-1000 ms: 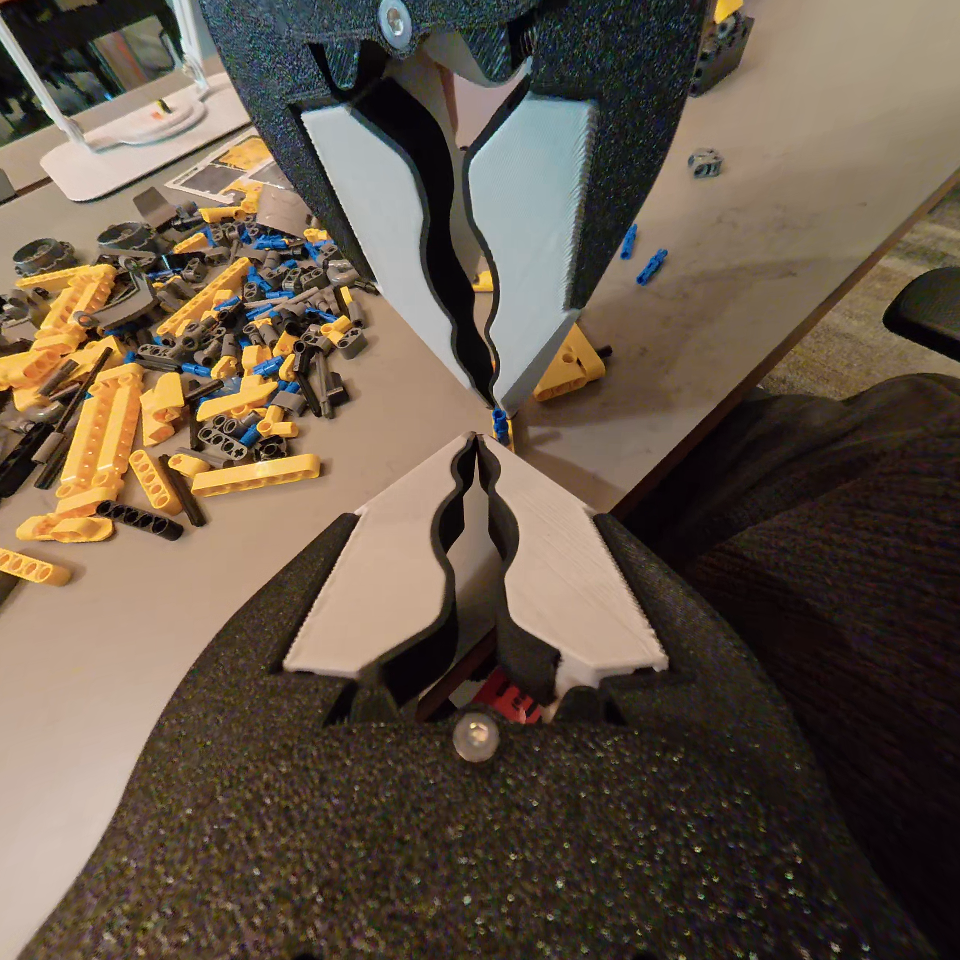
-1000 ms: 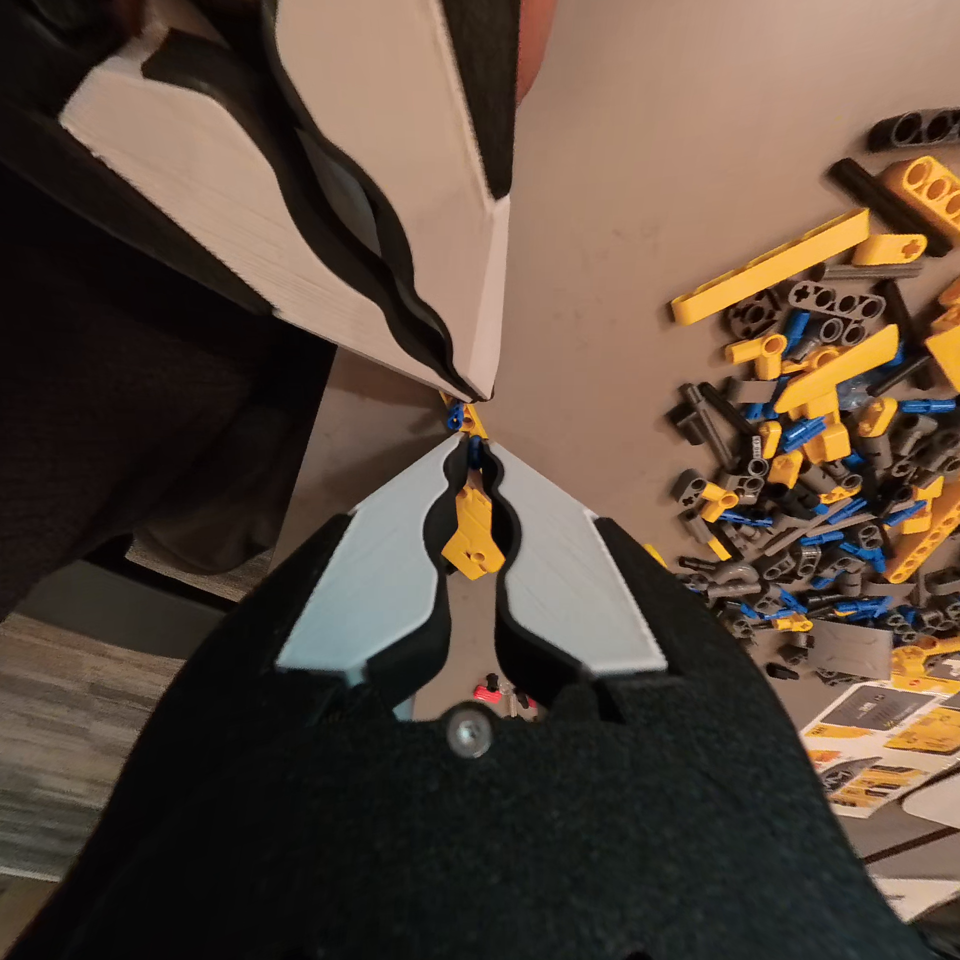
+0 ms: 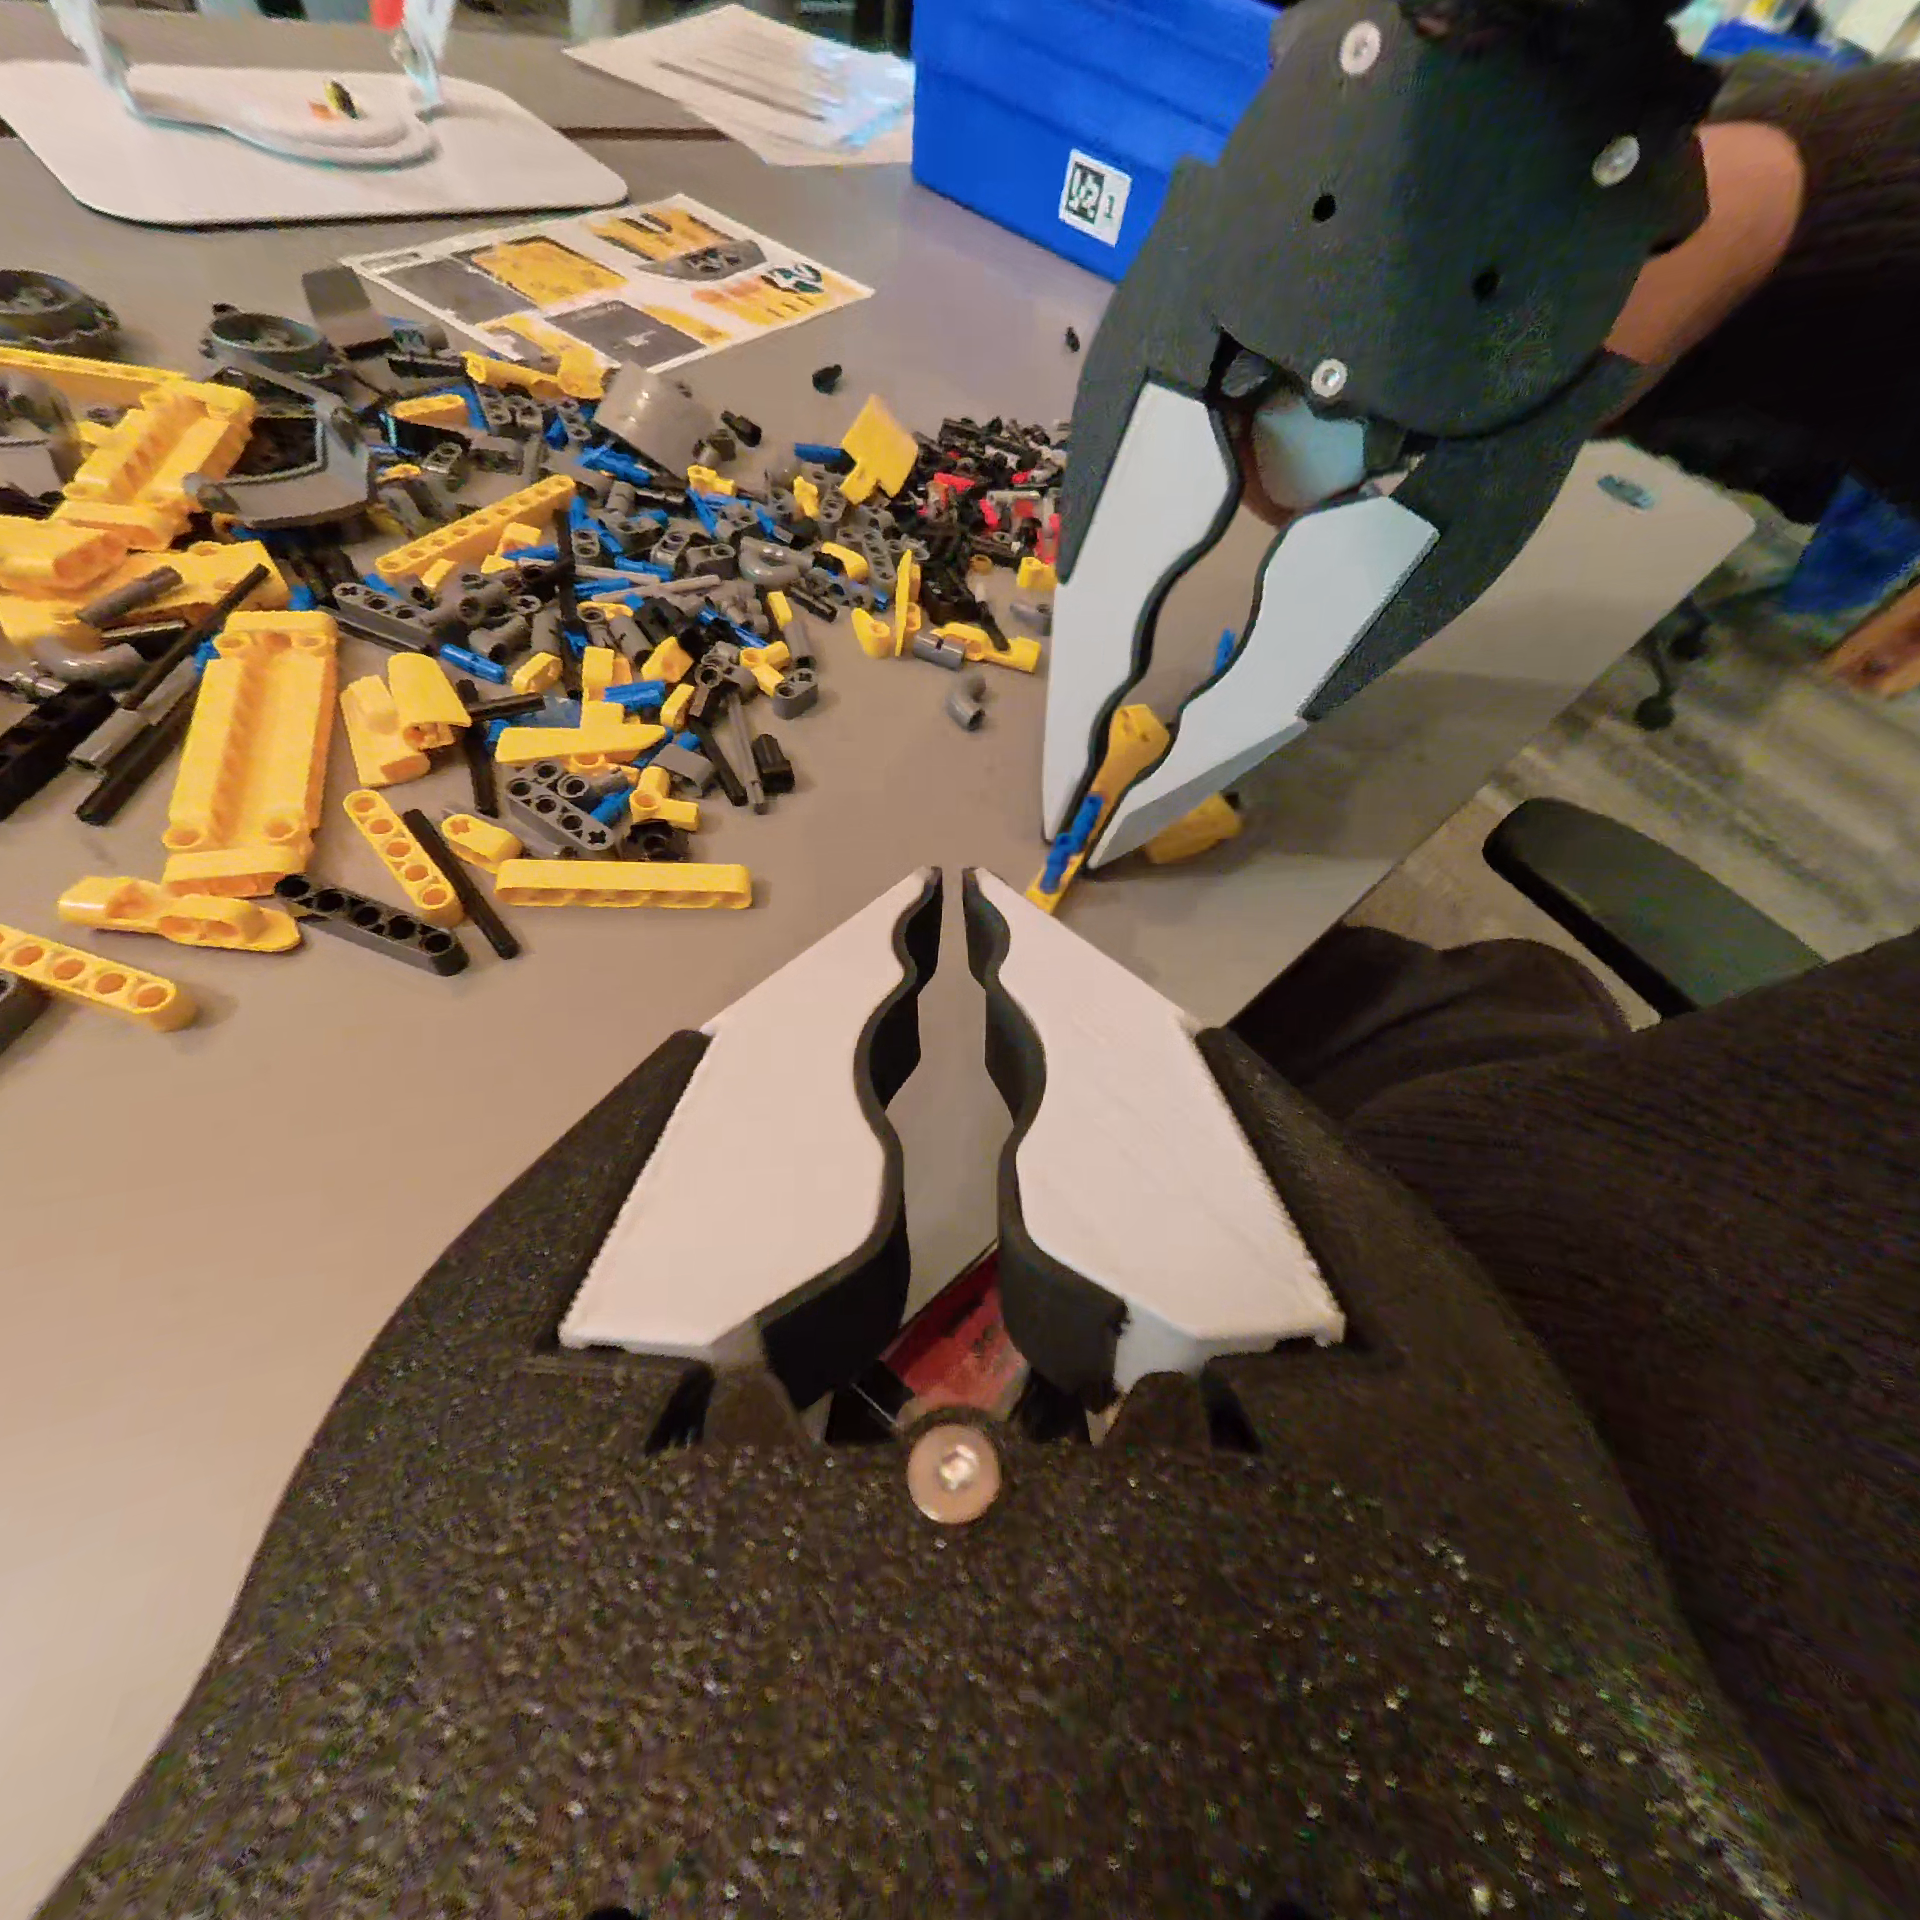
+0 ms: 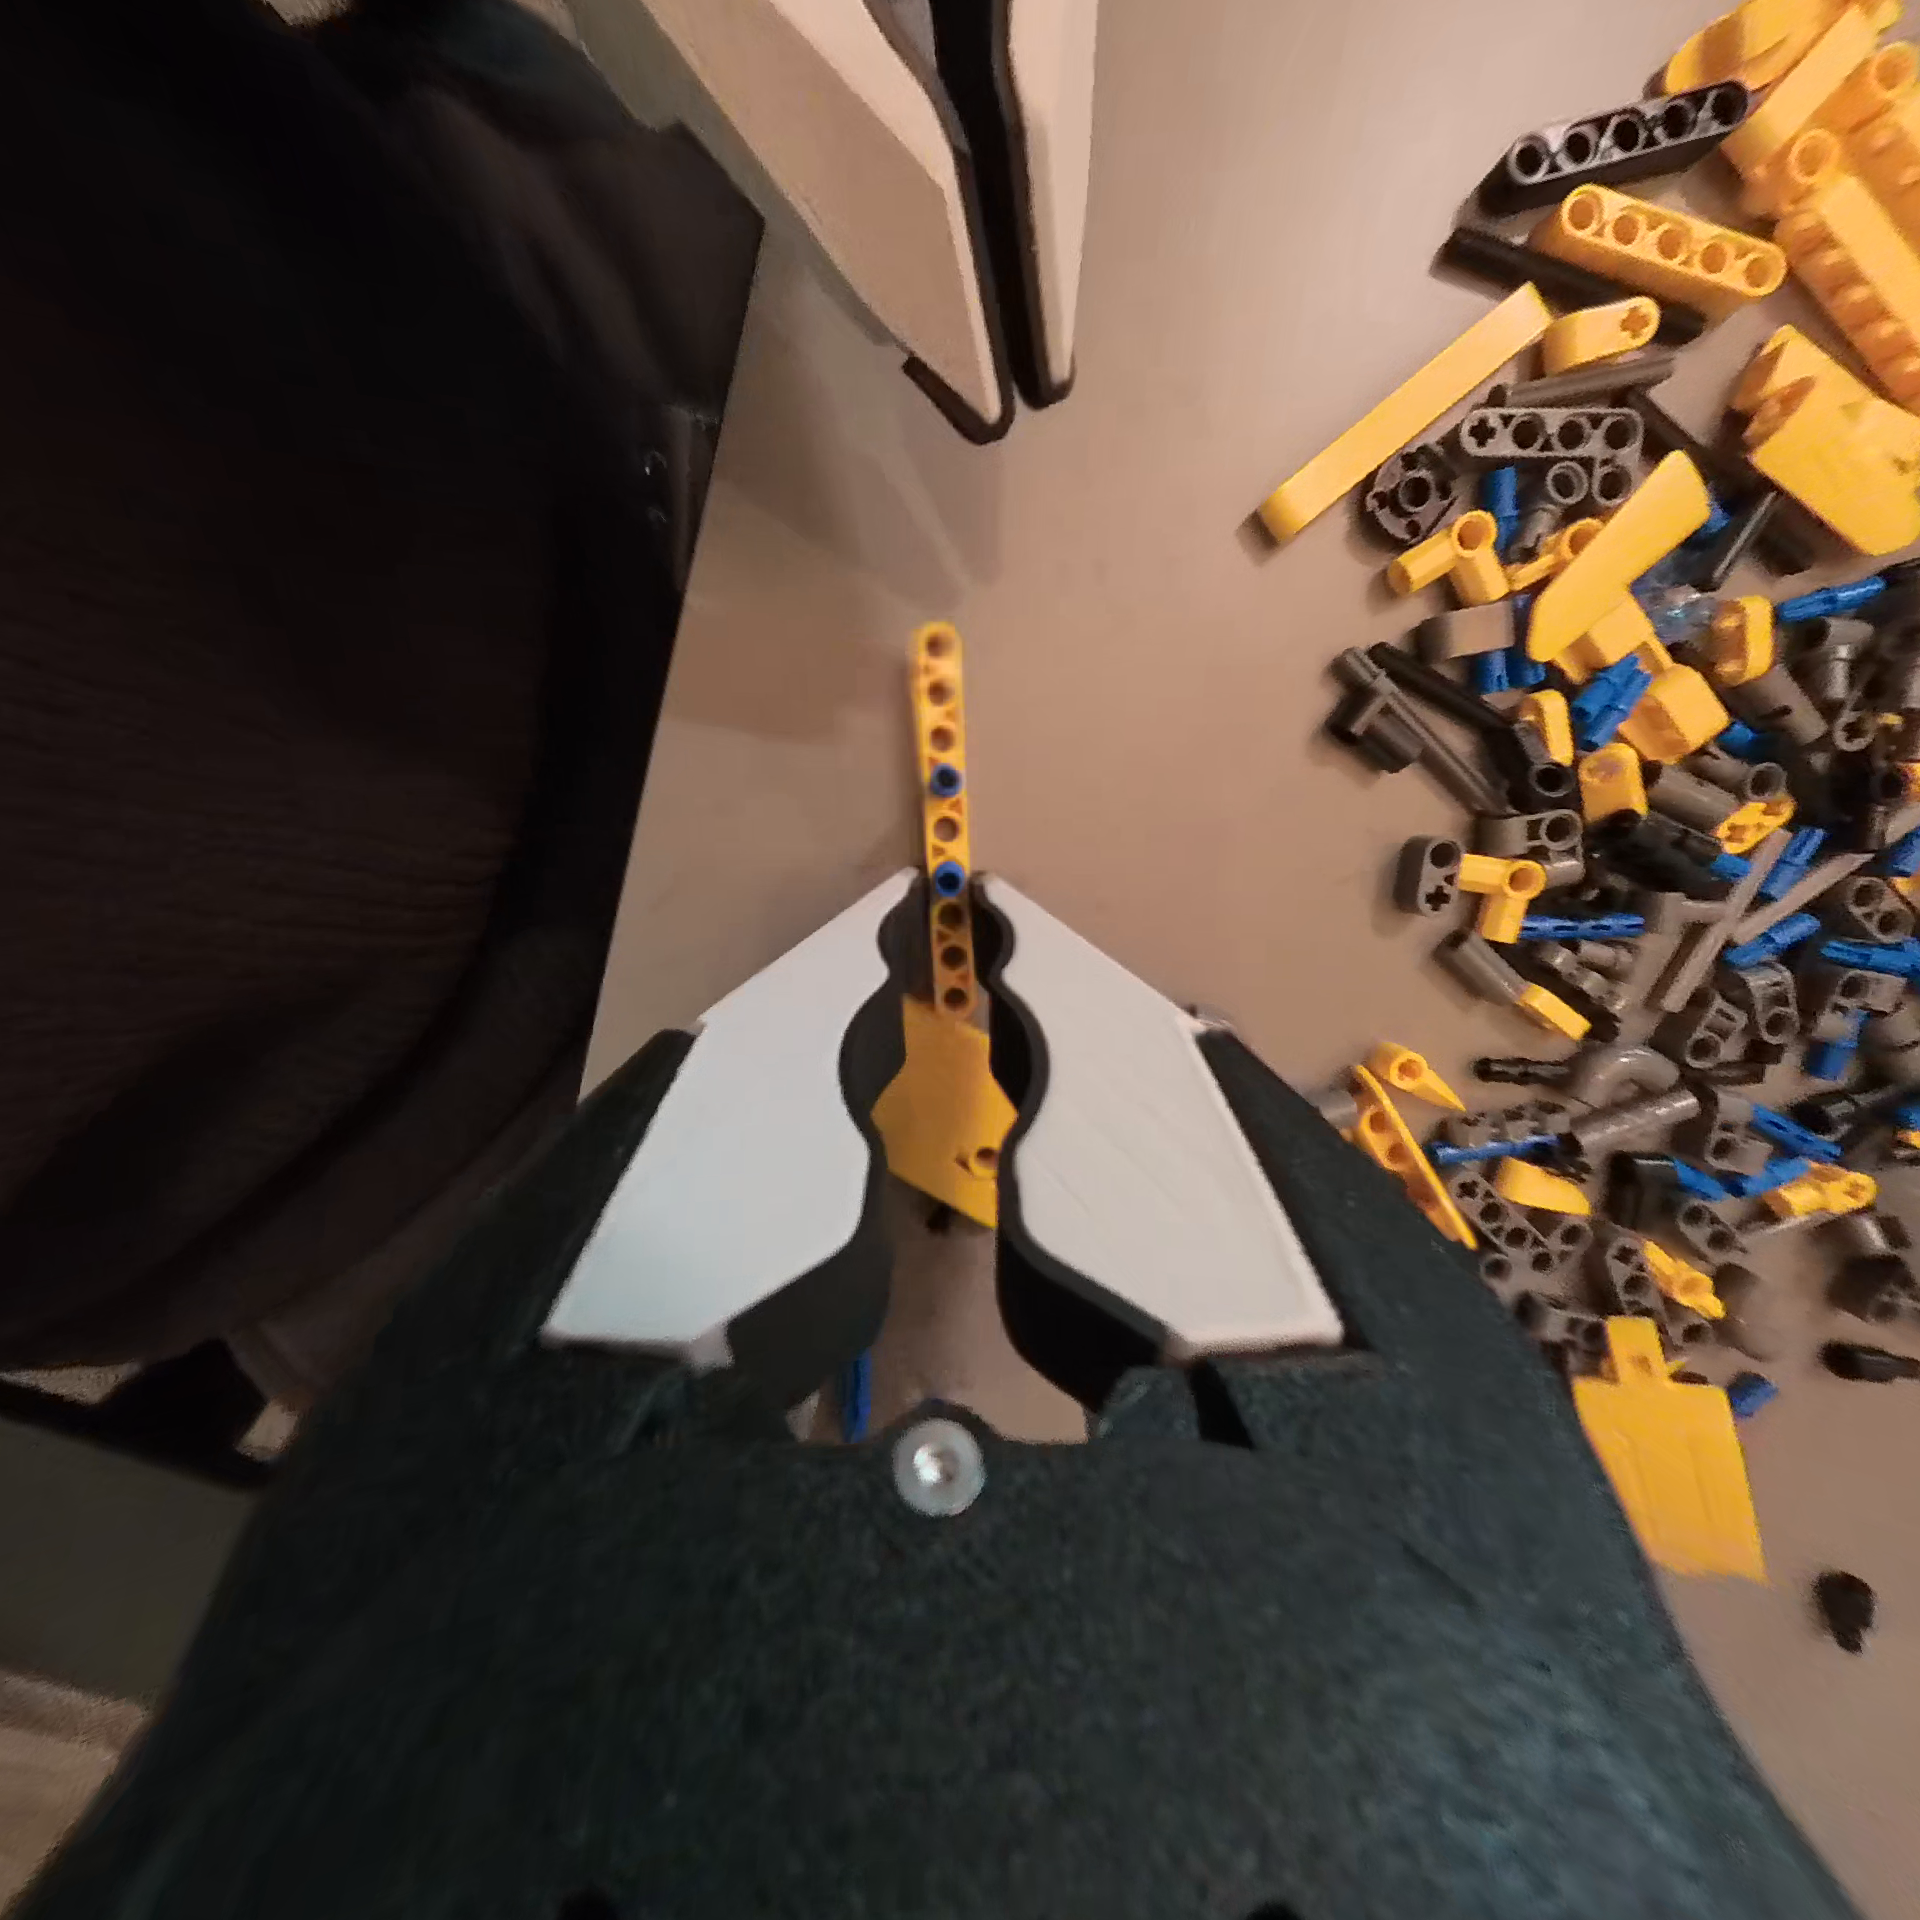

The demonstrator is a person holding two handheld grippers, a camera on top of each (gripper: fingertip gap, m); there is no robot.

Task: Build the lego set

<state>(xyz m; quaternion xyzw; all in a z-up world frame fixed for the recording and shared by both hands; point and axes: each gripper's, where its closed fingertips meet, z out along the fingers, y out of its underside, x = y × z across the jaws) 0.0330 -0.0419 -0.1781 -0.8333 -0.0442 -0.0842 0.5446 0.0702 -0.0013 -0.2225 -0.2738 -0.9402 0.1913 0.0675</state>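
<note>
The right tool (image 4: 943, 883) is clamped on a slim yellow beam (image 4: 940, 727), a flat plastic strip pierced by a row of round holes, with two blue pins (image 4: 945, 777) seated in it. The strip runs out past the tips, and a broader yellow angled piece (image 4: 940, 1127) at its near end sits back between the wavy black pads. Seen from the left wrist view, that same tool (image 3: 1081, 842) points steeply down with the beam (image 3: 1117, 753) pinched between its smooth white fingers, the tip close to the matte grey desk (image 3: 312, 1195).

The left tool (image 3: 951, 883) holds nothing; its tips stand almost together with only a thin slit between them, just short of the right tool's tips. Its body is coarse, speckled black plastic.

To the left of the left tool lies a loose pile of building parts (image 3: 582, 644): yellow holed beams, grey connectors, black axles and blue pins. Beyond the pile are a printed sheet (image 3: 613, 275) and a blue bin (image 3: 1049, 125). To the right, dark ribbed fabric (image 3: 1662, 1299) covers the person's lap at the desk edge.
</note>
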